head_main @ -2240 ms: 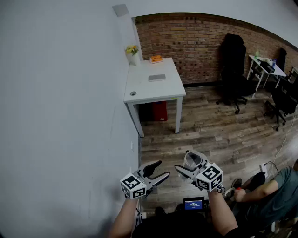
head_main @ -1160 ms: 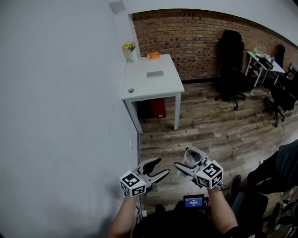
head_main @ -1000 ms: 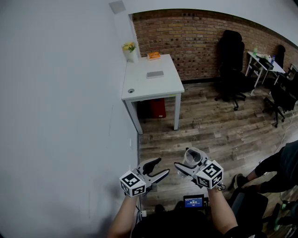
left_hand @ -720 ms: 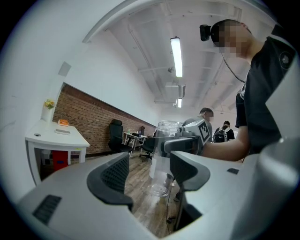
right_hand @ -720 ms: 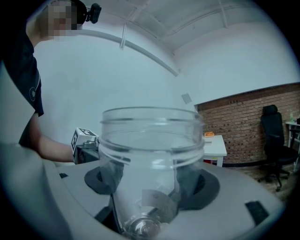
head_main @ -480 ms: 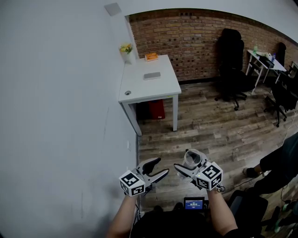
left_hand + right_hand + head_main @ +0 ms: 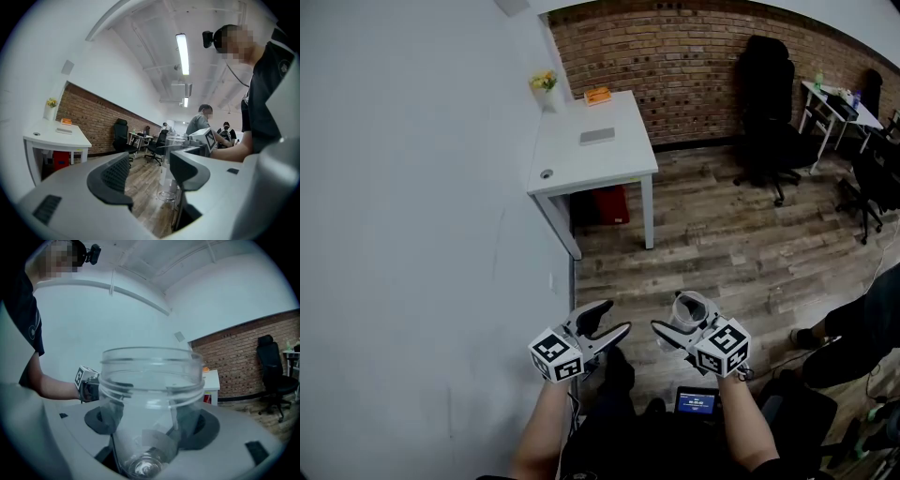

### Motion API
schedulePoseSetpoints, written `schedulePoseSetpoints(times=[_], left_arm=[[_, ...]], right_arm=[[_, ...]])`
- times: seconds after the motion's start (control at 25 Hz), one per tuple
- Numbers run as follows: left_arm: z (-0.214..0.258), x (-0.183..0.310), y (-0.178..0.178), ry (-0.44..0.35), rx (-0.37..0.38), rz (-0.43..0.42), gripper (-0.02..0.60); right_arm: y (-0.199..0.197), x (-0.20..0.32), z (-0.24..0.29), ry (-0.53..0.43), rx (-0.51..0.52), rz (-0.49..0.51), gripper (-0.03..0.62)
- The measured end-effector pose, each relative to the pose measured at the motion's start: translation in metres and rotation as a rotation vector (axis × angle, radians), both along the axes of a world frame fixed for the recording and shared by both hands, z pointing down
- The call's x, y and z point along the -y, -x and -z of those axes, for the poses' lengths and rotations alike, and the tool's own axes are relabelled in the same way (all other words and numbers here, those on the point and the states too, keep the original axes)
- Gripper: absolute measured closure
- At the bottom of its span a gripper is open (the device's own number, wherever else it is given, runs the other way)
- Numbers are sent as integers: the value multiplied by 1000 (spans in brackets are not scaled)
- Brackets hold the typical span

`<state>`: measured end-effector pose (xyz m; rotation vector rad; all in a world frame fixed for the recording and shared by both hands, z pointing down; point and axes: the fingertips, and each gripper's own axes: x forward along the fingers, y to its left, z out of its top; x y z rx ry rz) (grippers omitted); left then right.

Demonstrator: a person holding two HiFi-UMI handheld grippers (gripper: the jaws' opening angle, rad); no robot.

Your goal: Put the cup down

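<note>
A clear plastic cup (image 7: 690, 310) with a threaded rim is held upright, mouth up, over the wooden floor, and my right gripper (image 7: 682, 324) is shut on it. In the right gripper view the cup (image 7: 151, 394) fills the space between both dark pads (image 7: 108, 414), and its base sits low between the jaws. My left gripper (image 7: 606, 324) hangs beside it on the left, open with nothing between its fingers. The left gripper view shows the open left gripper (image 7: 149, 172) and the cup (image 7: 171, 165) beyond it.
A white table (image 7: 623, 164) stands ahead against the grey wall, carrying a flower vase (image 7: 545, 87), an orange item (image 7: 598, 95) and a flat grey item (image 7: 597, 136). A red box (image 7: 607, 203) sits under it. Black office chairs (image 7: 771, 112) and another person (image 7: 862, 328) are at the right.
The table has come nearer and shifted left in the head view. Both grippers keep their pose, the left one slightly lower and further left. The cup stays held.
</note>
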<state>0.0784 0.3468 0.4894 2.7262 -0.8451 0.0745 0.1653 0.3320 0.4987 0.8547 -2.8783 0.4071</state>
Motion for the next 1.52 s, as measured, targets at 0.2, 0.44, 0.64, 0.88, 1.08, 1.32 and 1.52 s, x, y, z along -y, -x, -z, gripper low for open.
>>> schedulePoseSetpoints(times=[0.2, 0.44, 0.64, 0.88, 1.08, 1.32, 1.52], left_arm=[[-6, 40, -1, -5, -11, -14, 304], [-23, 112, 20, 10, -35, -20, 304], [-16, 187, 52, -10, -48, -31, 304], [8, 261, 77, -53, -25, -27, 304], [13, 308, 99, -71, -50, -14, 305], [16, 366, 117, -89, -48, 1, 305], [9, 425, 120, -115, -31, 20, 319]], right_arm=[[3, 40, -8, 11, -5, -7, 224], [24, 114, -15, 14, -25, -21, 224], [65, 192, -9, 6, -46, -11, 224], [97, 266, 18, -36, -80, 19, 224], [124, 315, 20, -57, -105, 39, 224], [149, 371, 21, -96, -117, 68, 224], [157, 434, 12, -125, -117, 90, 224]])
